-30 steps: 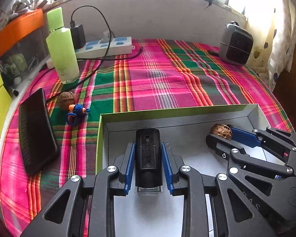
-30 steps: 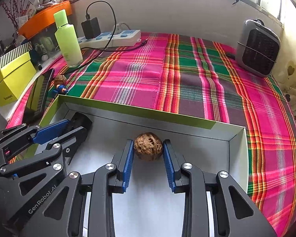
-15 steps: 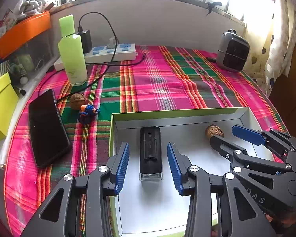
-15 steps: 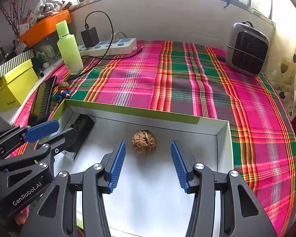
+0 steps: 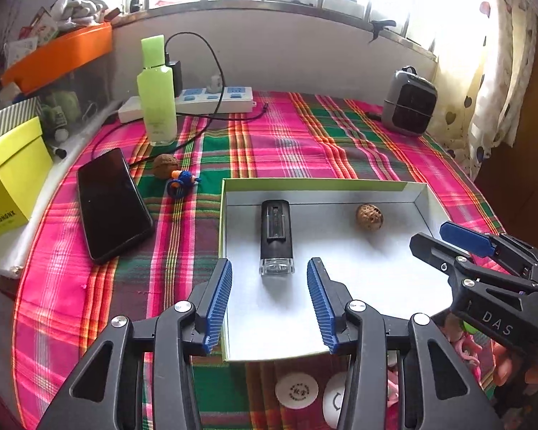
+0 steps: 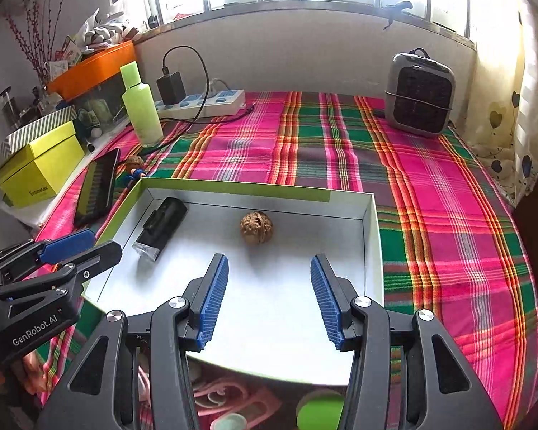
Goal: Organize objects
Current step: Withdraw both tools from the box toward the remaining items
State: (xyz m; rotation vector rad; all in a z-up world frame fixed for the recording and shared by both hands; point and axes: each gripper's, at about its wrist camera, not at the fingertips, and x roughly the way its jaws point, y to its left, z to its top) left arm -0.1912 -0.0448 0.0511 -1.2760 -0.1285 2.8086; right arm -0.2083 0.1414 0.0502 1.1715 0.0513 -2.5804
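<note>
A white box (image 5: 315, 183) with a green rim lies on the plaid cloth. In it are a black stick-shaped device (image 5: 275, 225) with a clear end and a walnut (image 5: 369, 216). My left gripper (image 5: 269, 268) hangs just short of the device; its jaws are opening and nothing is between them. In the right wrist view my right gripper (image 6: 269, 261) stands open, pulled back from the walnut (image 6: 256, 227), with the device (image 6: 163, 224) to its left. Neither gripper touches an object.
Left of the box lie a second walnut (image 5: 165, 165), a small blue toy figure (image 5: 182, 181) and a black phone (image 5: 113, 204). Behind stand a green bottle (image 5: 157, 96), a power strip (image 5: 215, 98) with cables, a grey heater (image 5: 409, 107) and a yellow box (image 5: 10, 175).
Both grippers let go: the left released the black device, the right the walnut. Both then opened and drew back and up from the box, where the two objects stay.
</note>
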